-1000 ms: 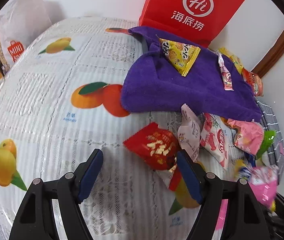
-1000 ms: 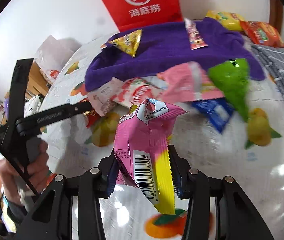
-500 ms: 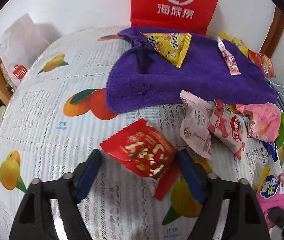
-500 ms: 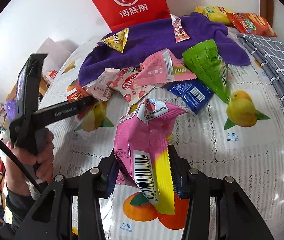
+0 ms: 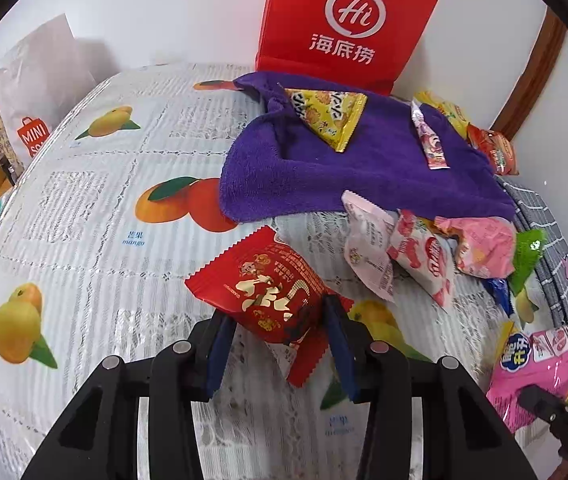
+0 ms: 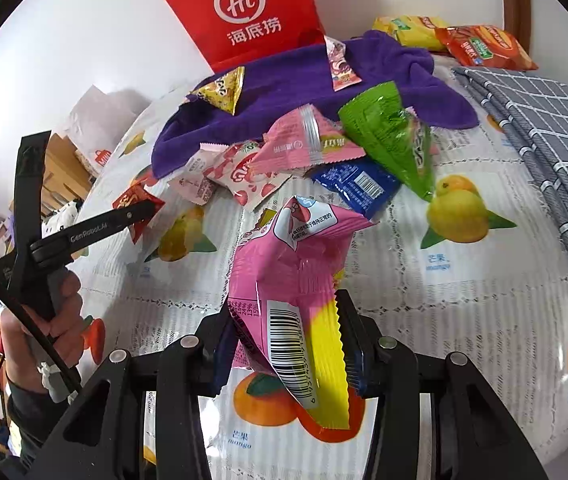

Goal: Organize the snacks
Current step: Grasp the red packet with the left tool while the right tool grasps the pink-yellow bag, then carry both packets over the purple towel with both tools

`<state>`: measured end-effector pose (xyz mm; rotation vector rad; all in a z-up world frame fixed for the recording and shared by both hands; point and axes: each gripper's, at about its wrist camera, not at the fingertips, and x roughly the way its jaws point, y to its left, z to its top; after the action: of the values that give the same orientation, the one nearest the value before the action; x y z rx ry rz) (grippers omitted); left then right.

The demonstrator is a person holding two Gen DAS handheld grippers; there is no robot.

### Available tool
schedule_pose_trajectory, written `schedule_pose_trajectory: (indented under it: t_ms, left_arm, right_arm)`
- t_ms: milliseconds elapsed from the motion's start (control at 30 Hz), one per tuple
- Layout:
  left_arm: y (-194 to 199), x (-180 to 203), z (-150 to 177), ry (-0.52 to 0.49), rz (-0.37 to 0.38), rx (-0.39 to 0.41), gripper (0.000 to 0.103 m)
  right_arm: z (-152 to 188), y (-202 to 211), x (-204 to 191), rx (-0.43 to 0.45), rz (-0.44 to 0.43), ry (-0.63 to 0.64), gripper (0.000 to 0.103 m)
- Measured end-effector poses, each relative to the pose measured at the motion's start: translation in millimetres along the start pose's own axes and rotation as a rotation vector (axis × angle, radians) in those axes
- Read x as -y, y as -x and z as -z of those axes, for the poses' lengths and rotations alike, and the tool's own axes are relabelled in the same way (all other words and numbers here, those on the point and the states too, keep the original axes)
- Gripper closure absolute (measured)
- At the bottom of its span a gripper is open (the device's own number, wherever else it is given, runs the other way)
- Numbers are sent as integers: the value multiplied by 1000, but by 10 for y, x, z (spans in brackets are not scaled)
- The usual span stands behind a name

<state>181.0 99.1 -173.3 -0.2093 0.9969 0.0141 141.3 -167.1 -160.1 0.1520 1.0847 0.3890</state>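
Left gripper (image 5: 279,344): fingers pressed onto the lower end of a red snack packet (image 5: 261,290) with gold Chinese characters; the packet sits between the blue pads, its far end tilted up over the tablecloth (image 5: 83,208).

Right gripper (image 6: 284,344): fingers pinching a pink-and-yellow snack bag (image 6: 288,276), barcode side facing the camera, held above the table.

Surface: white lace-pattern tablecloth printed with oranges and yellow fruit, captioned "mango" with Chinese characters.

Ahead of the left gripper, loose pile: pale pink packet (image 5: 366,246), red-and-white strawberry-print packet (image 5: 424,258), pink packet (image 5: 484,246), green packet (image 5: 526,256), blue packet (image 5: 498,294) partly under the others. These lie between both grippers and the purple towel (image 5: 364,168).

On the purple towel: yellow triangular packet (image 5: 330,114) and a narrow pink stick packet (image 5: 430,140).

Behind the towel, against the wall: red paper bag (image 5: 344,24), white "Hi" logo in a circle above three Chinese characters.

Far right corner: yellow packet (image 6: 408,28) and orange-red packet (image 6: 484,48), just beside a grey checked cloth (image 6: 544,128).

Far left edge: white bag (image 5: 31,80) with a red emblem reading "MINI"; the rest of the wording is cut off.

Left gripper body, seen from the right wrist camera: lettering reads "GenRobot.AI", gripped in the person's hand (image 6: 55,312).
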Motion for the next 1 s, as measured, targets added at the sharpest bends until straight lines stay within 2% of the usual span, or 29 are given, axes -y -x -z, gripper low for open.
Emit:
schedule_pose_trajectory:
  t_ms: [167, 567, 1000]
  left_arm:
    - [161, 67, -4, -13, 14, 17, 61]
    - [571, 346, -202, -41, 102, 84, 61]
    - [602, 505, -447, -60, 107, 97, 61]
  right_arm:
    - [-30, 178, -33, 39, -3, 10, 58]
    - [-247, 634, -71, 139, 11, 46, 58]
    - [-720, 798, 34, 189, -2, 16, 58]
